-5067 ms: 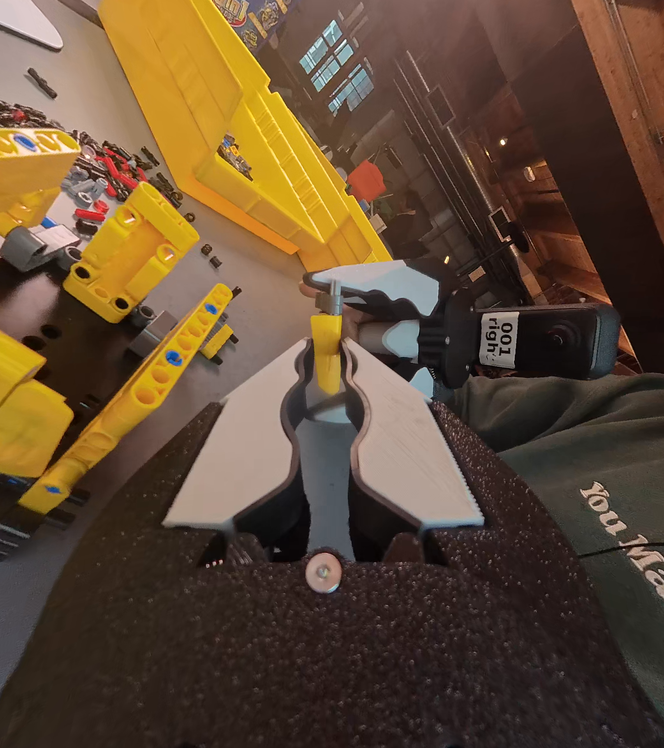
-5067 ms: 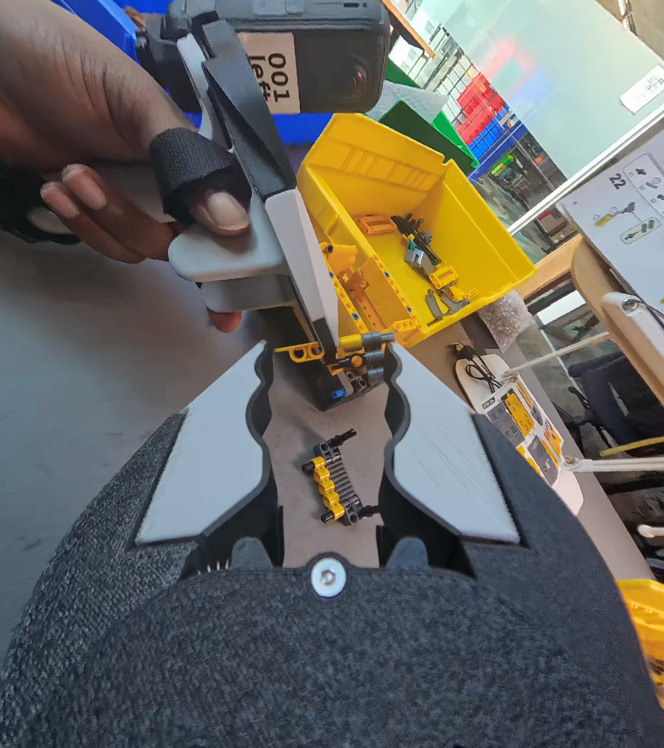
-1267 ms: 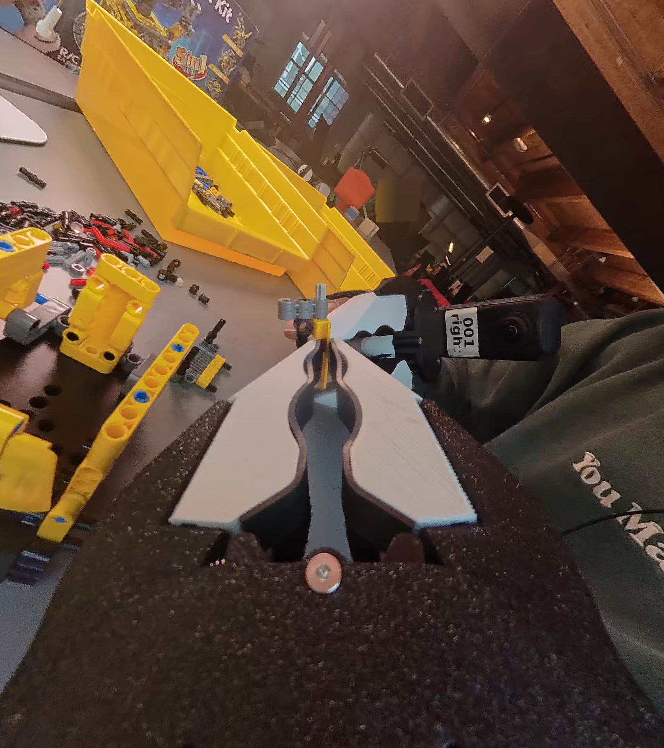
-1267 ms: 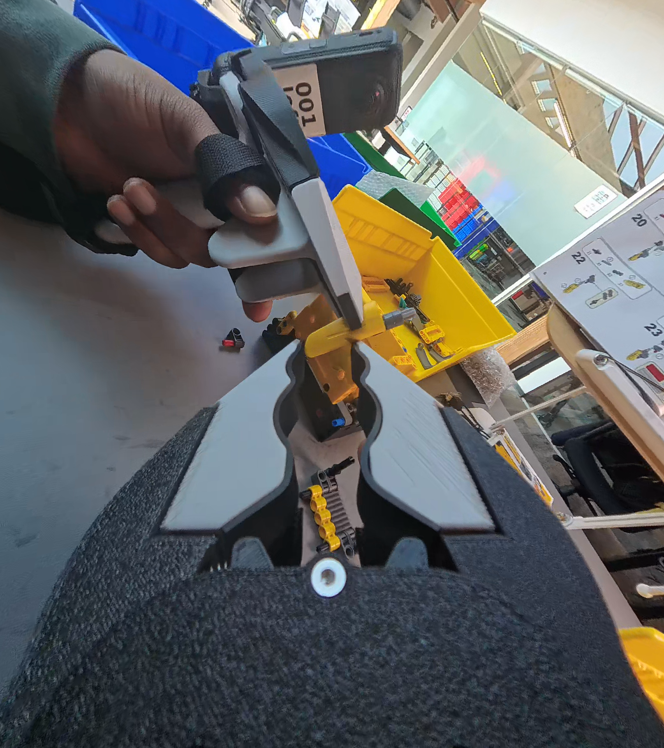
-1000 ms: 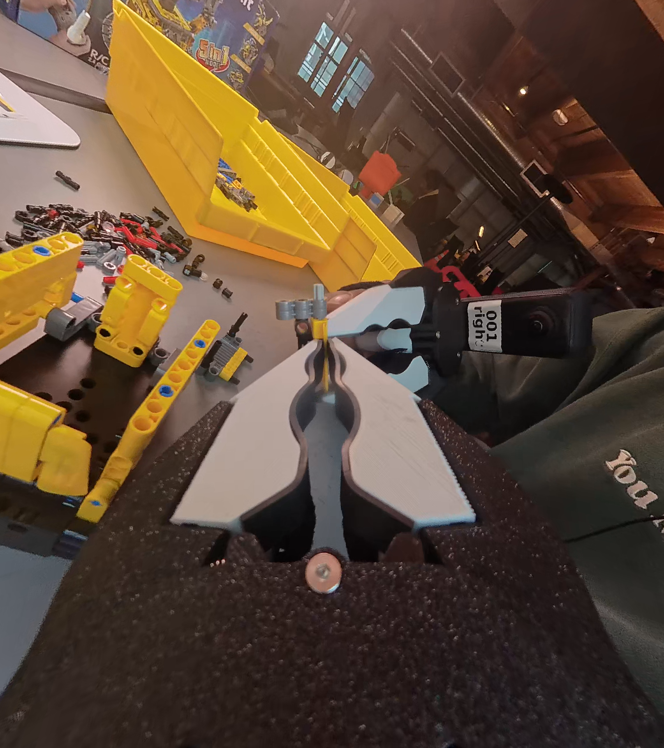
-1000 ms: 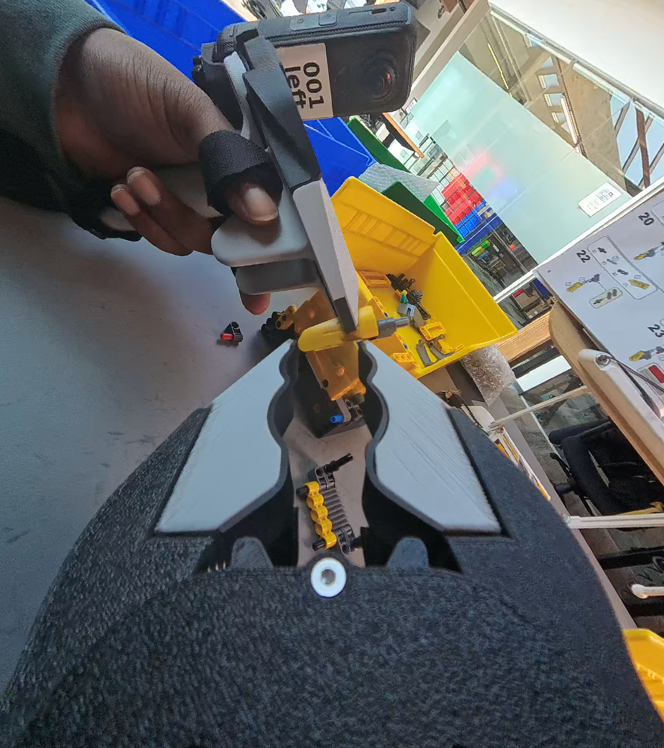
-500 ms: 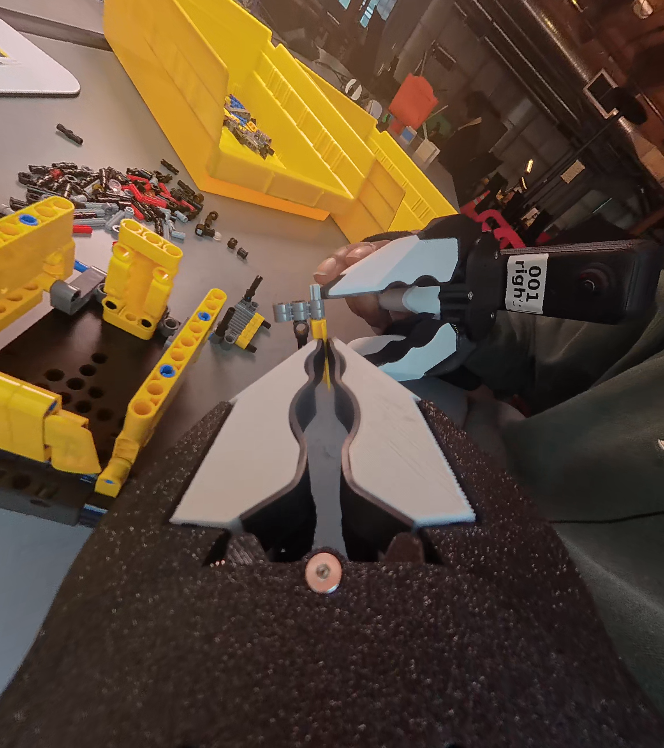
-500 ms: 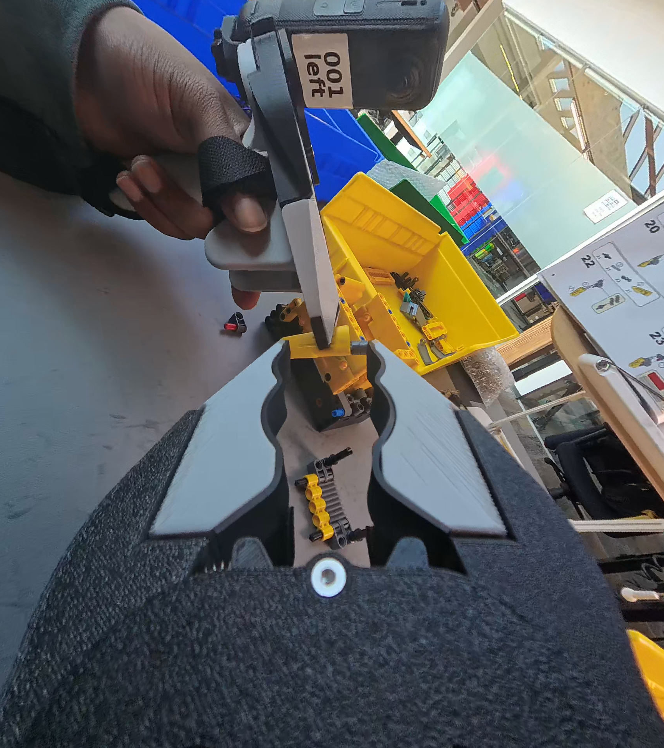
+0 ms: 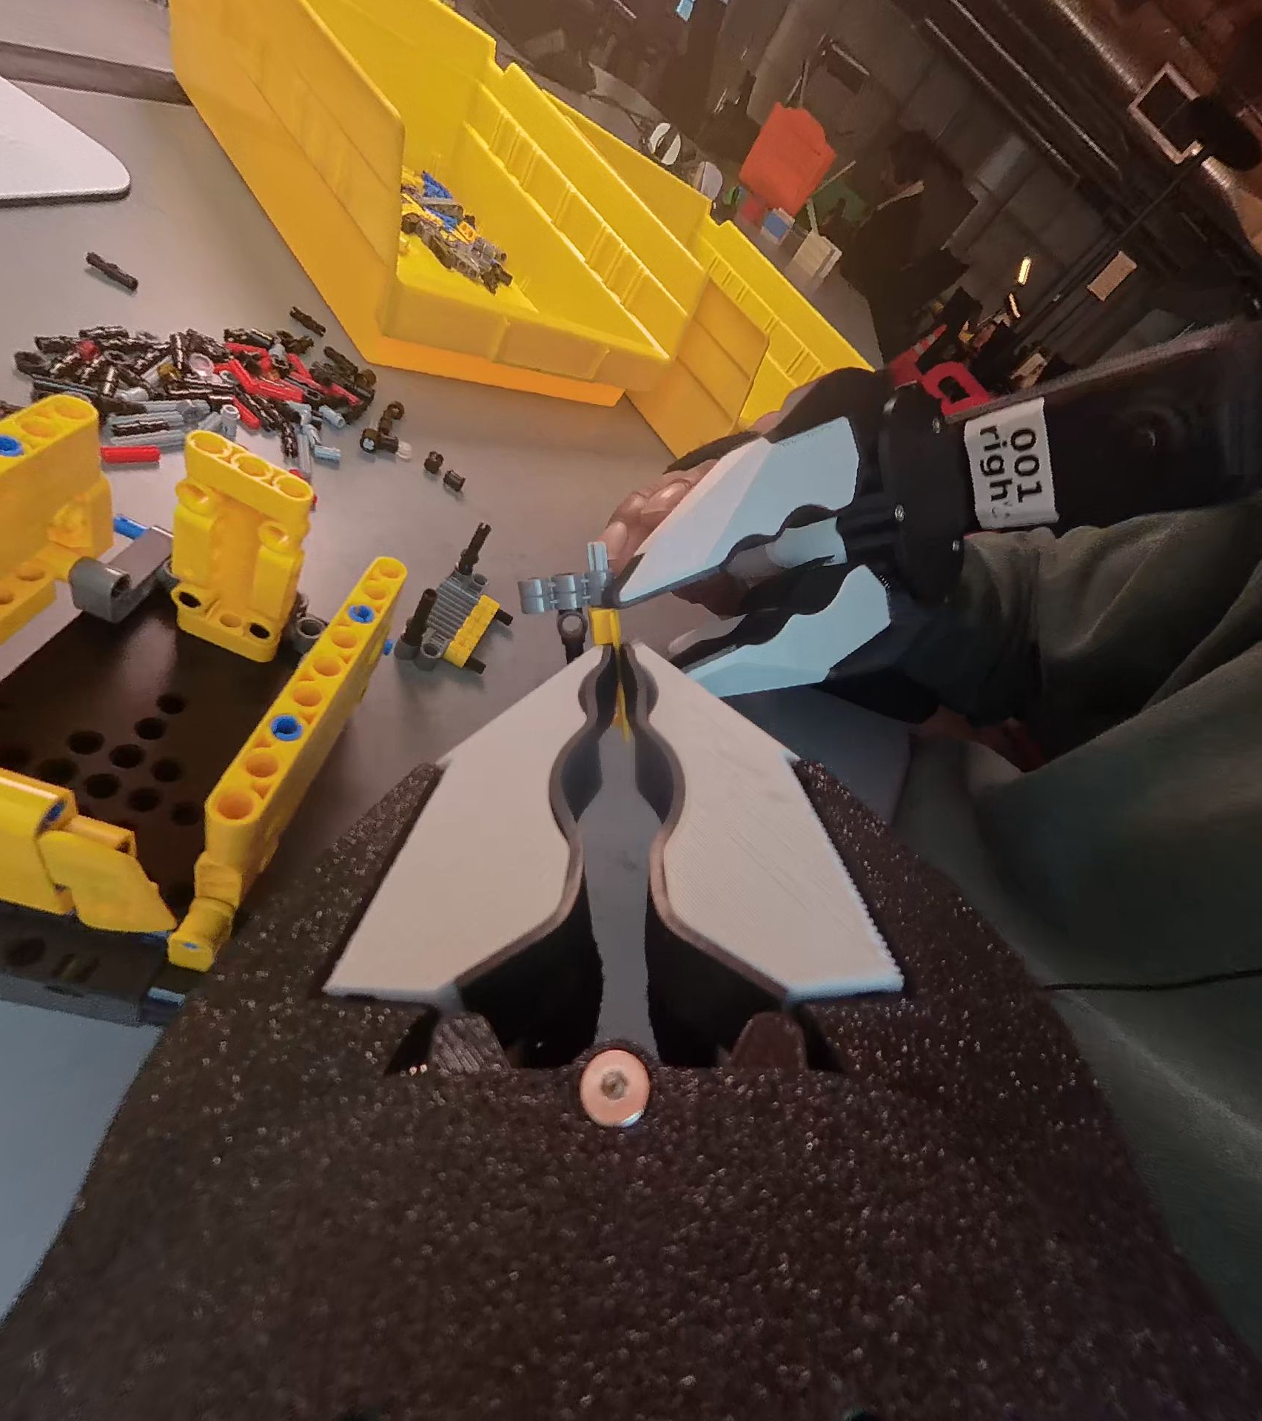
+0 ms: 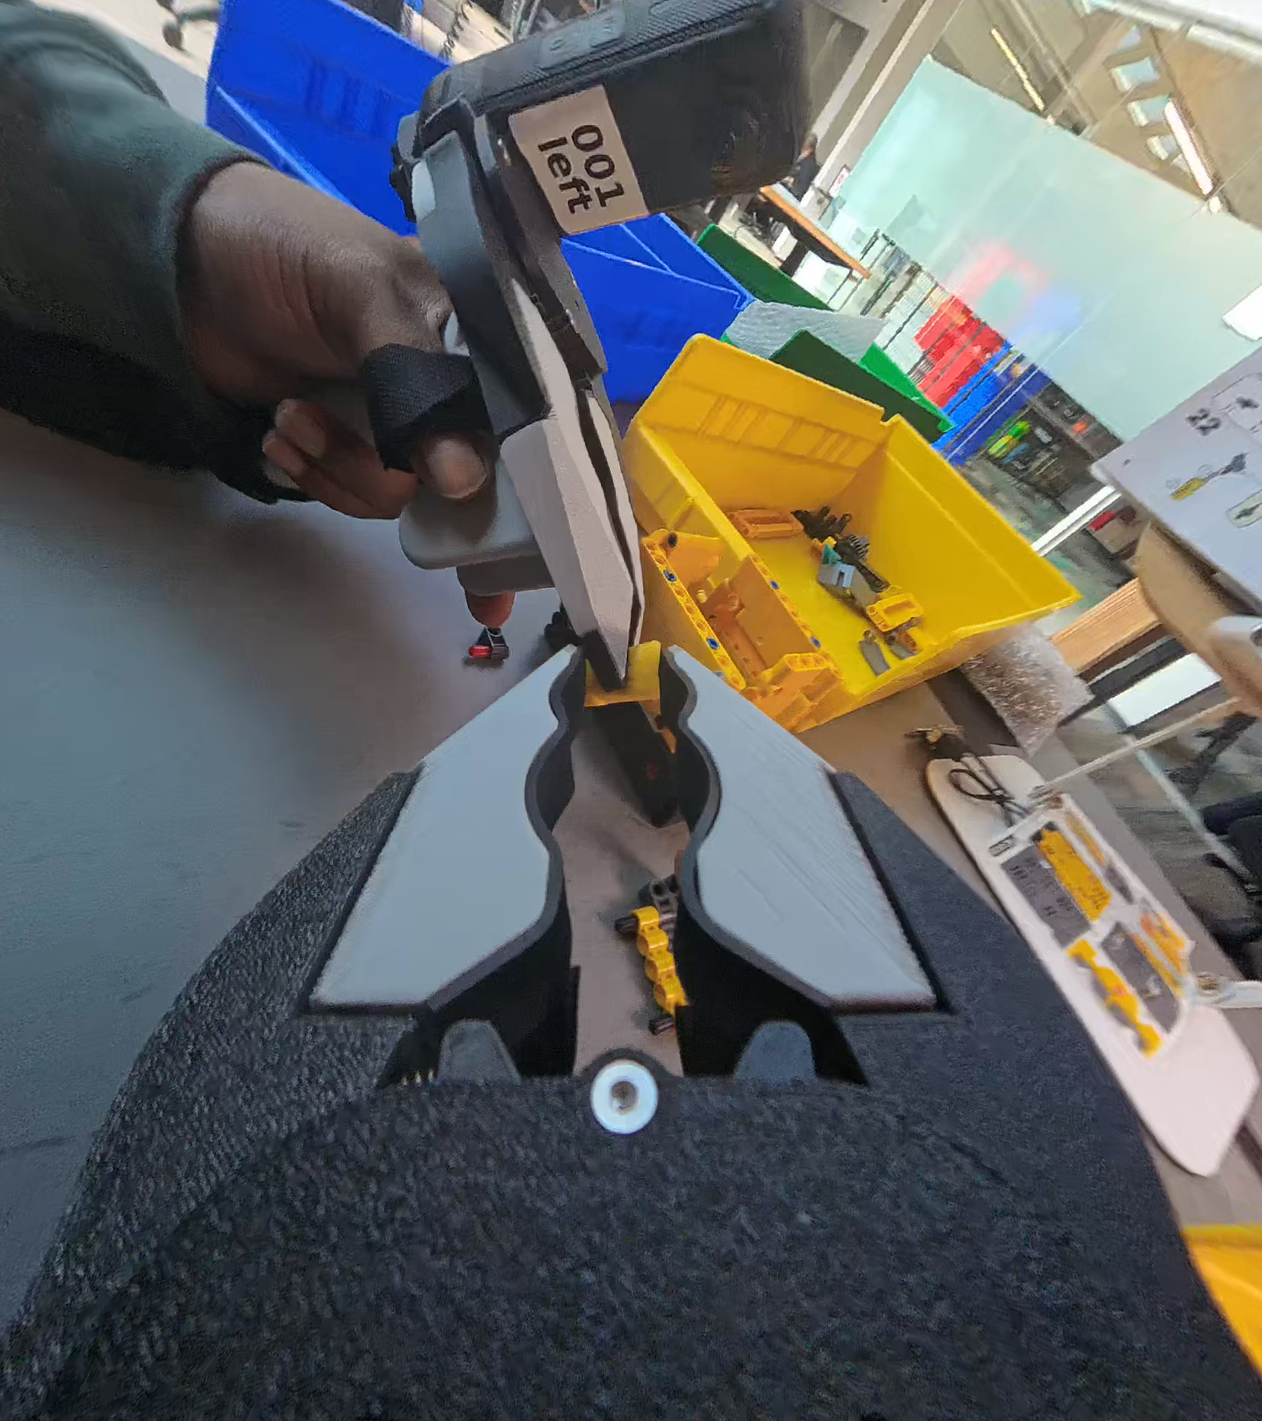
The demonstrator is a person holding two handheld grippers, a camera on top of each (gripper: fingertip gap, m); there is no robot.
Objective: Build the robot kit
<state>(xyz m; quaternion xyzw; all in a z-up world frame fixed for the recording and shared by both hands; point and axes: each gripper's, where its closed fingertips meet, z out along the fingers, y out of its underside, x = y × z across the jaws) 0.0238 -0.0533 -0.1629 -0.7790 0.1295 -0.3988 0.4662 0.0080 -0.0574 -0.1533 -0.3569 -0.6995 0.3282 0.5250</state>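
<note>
My left gripper (image 9: 612,650) is shut on a thin yellow building-toy piece (image 9: 603,621), seen edge-on, with a grey connector and axle (image 9: 562,594) at its top. It is held a little above the grey table. My right gripper (image 10: 621,653) is open. Its two fingers stand on either side of the yellow piece (image 10: 643,673) and of the left gripper's tip (image 10: 616,669), which comes down from above. In the left wrist view the right gripper (image 9: 651,634) reaches in from the right, its upper finger against the grey connector.
A yellow model on a black perforated base (image 9: 112,730), a small grey-yellow assembly (image 9: 458,619) and a pile of loose small parts (image 9: 189,377) lie to the left. Yellow bins (image 9: 535,254) stand behind. A yellow bin with parts (image 10: 843,492), instruction sheets (image 10: 1089,946) and another small assembly (image 10: 654,953) are near the right gripper. Left and right tips are no more than a few centimetres apart.
Both grippers have tilted down toward the table. The right gripper's open fingers have closed in around the yellow piece. The left gripper has stayed shut on it.
</note>
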